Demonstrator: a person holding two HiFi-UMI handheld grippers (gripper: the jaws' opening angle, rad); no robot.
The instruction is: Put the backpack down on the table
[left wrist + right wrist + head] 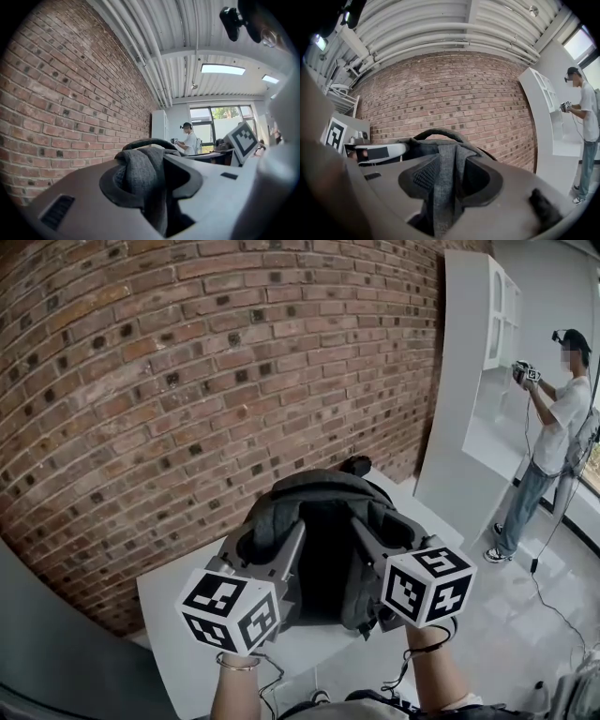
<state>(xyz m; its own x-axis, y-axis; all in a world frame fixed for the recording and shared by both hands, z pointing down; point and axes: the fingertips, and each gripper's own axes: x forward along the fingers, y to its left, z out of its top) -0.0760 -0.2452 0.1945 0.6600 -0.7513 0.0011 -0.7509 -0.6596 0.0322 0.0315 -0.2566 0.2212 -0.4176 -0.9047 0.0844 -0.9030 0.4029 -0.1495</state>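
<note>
Head view: left gripper (286, 542) and right gripper (367, 538) each clench the grey backpack's (323, 507) fabric, one per side to share its weight, holding it over the white bench (178, 601).

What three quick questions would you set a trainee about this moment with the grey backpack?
1. True or false: the left gripper holds nothing.
2. What rises directly behind the white rectangular table? A: red brick wall; B: glass window; C: wooden shelf.
3. How many grippers grip the grey fabric backpack?

Key: 1. False; its jaws pinch a fold of the backpack's fabric. 2. A. 3. Two; the right gripper clamps the fabric as well.
</note>
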